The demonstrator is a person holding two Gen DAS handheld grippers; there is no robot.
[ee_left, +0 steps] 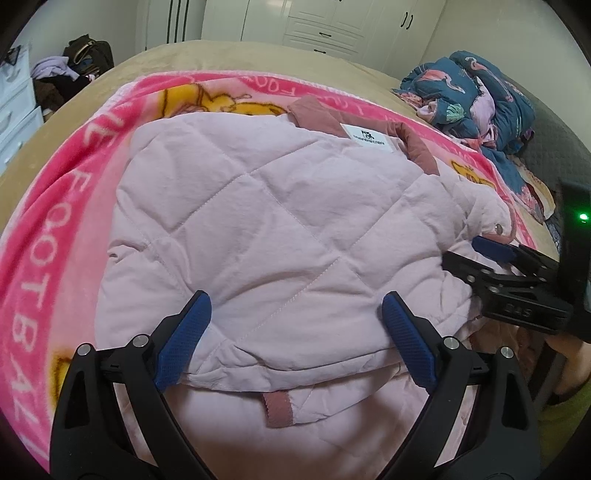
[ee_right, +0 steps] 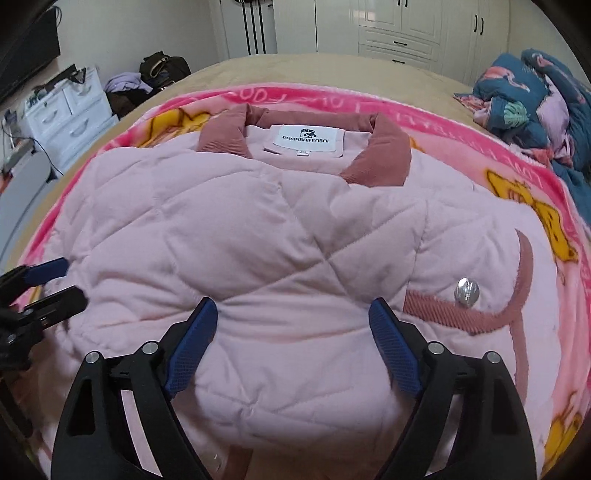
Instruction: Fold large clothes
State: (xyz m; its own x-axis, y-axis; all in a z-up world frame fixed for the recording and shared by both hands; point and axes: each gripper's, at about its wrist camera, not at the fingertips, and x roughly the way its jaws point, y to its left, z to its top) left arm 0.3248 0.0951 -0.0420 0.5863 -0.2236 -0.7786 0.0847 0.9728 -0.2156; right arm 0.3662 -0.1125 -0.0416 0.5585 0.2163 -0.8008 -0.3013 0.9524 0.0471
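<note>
A pale pink quilted jacket (ee_left: 266, 229) lies on a pink blanket (ee_left: 74, 192) on the bed, its darker pink collar (ee_right: 376, 155) and white label (ee_right: 308, 137) at the far side. The jacket (ee_right: 280, 251) is folded over itself; a silver snap button (ee_right: 467, 291) shows at the right. My left gripper (ee_left: 297, 306) is open, its blue pads either side of the near fold. My right gripper (ee_right: 293, 314) is open over the jacket's near edge. The right gripper also shows in the left wrist view (ee_left: 480, 254), and the left gripper in the right wrist view (ee_right: 61, 278).
A crumpled blue flamingo-print quilt (ee_left: 476, 99) lies on the bed at the far right. White drawers (ee_right: 70, 107) and a dark bag with clothes (ee_right: 155, 70) stand left of the bed. White wardrobes (ee_right: 399, 26) line the back wall.
</note>
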